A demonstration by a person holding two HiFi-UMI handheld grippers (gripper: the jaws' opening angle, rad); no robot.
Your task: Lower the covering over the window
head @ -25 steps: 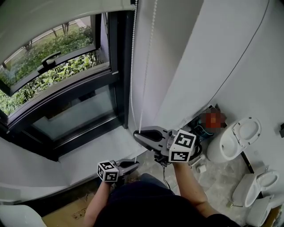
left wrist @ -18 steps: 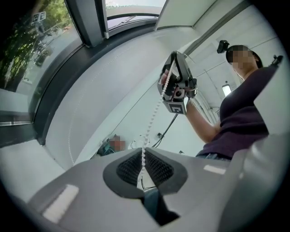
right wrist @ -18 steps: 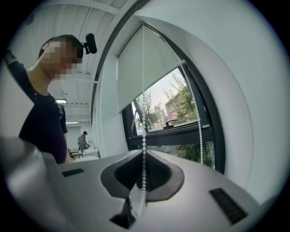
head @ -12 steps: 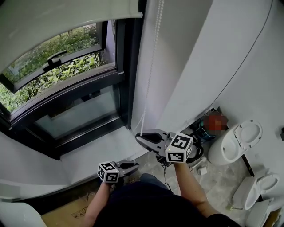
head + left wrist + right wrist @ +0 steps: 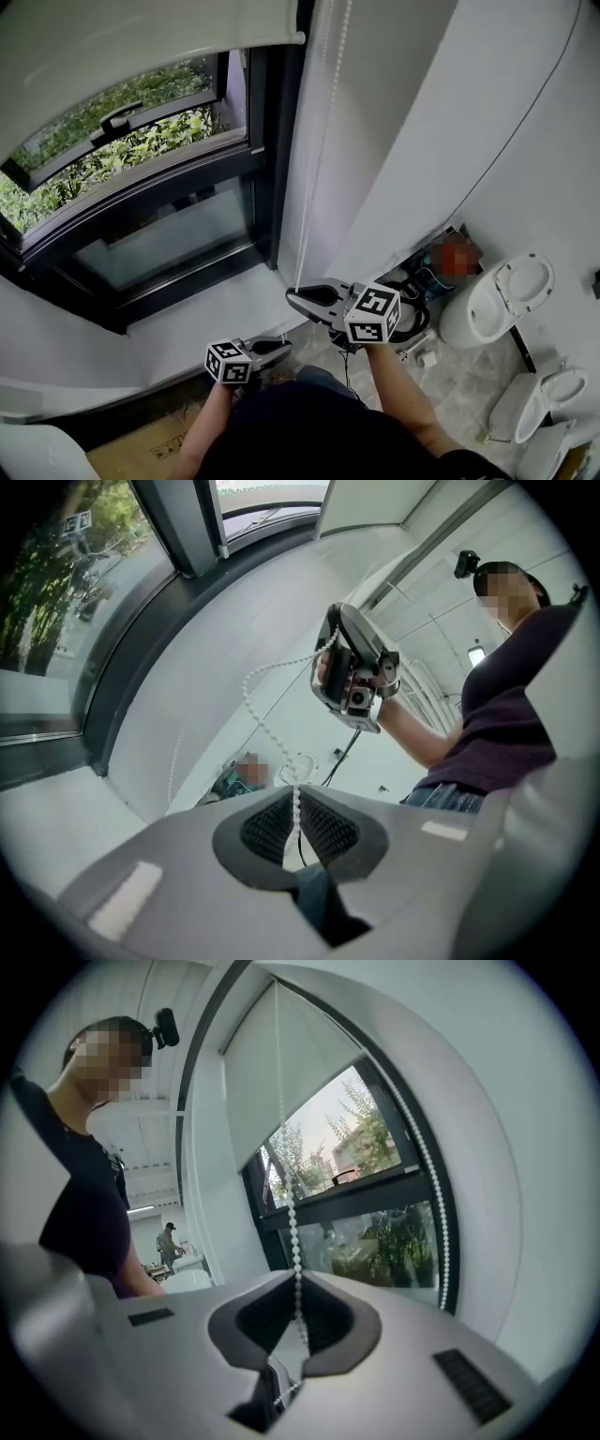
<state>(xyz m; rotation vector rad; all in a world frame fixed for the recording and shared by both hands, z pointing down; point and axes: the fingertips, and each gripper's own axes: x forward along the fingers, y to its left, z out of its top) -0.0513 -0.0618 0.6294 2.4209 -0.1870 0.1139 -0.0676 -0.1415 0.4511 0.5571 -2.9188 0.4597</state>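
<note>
A pale roller blind covers the top of the dark-framed window; its bottom rail sits above the open sash. The white bead chain hangs down the wall beside the frame. My right gripper is shut on one strand of it just above the sill. In the right gripper view the chain runs up from the closed jaws toward the blind. My left gripper is lower and nearer to me, shut on the chain, which curves up to the right gripper.
A white sill runs under the window. Two white toilets stand on the floor at the right, with cables by the wall. A cardboard box lies at the bottom left.
The blind's bottom rail has come lower over the window. My right gripper has moved down a little with the chain. The left gripper has barely moved.
</note>
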